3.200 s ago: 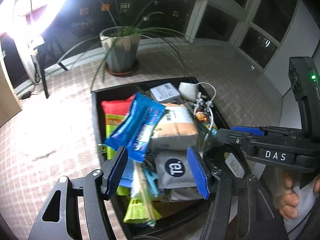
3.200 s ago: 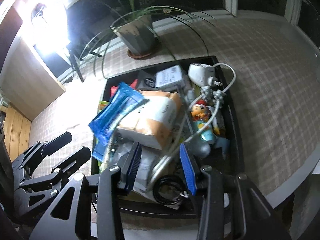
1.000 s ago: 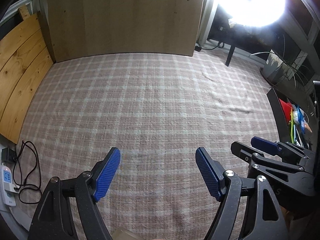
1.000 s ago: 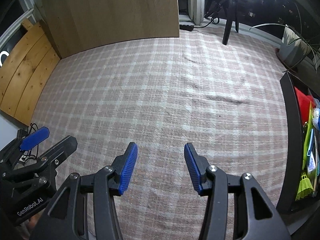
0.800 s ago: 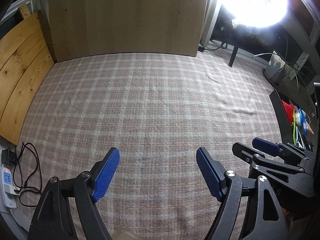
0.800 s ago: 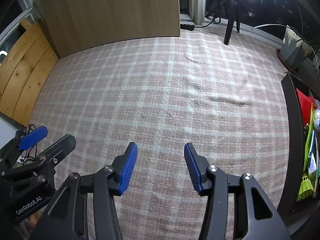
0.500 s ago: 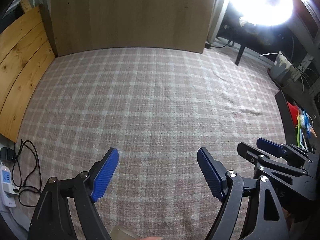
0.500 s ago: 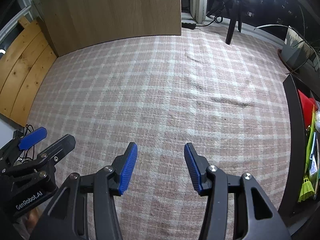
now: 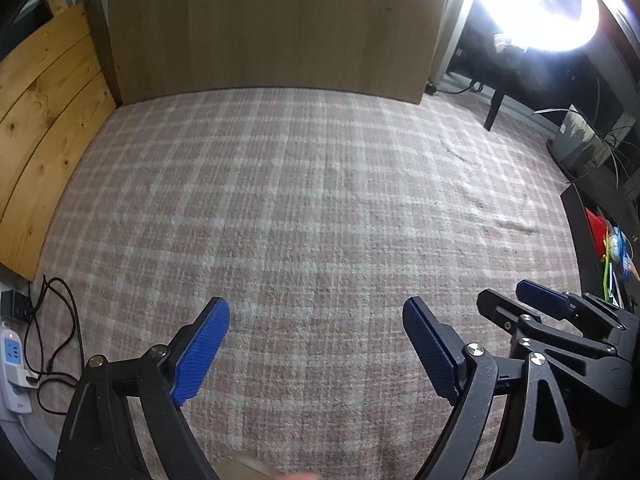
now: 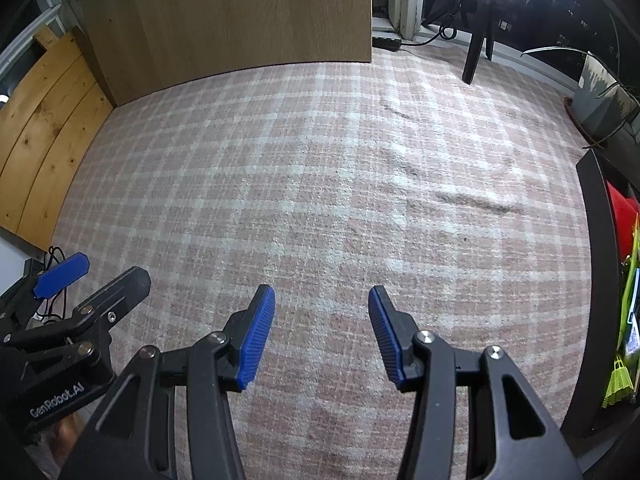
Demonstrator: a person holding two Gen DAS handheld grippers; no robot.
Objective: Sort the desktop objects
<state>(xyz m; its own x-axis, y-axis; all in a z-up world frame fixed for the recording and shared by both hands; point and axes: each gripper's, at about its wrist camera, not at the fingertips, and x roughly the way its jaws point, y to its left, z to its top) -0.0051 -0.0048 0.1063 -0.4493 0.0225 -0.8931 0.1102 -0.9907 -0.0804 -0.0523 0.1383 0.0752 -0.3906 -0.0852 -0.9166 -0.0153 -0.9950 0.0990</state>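
Desktop objects (image 10: 624,280) heaped in black tray (image 10: 596,216), right edge, tongs empty

Two wrist views, steeply downward, shared checked cloth (image 9: 304,216) close below.

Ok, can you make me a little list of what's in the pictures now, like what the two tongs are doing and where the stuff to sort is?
surface: pink checked cloth, bare in front of both tongs
left tongs: open wide, jaws have just been opening, nothing between them
right tongs: open, narrower gap, nothing between them
black tray: far right edge, holds a heap of things
visible in tray: red packet, yellow-green shuttlecock
behind: wooden board, potted plant, bright lamp
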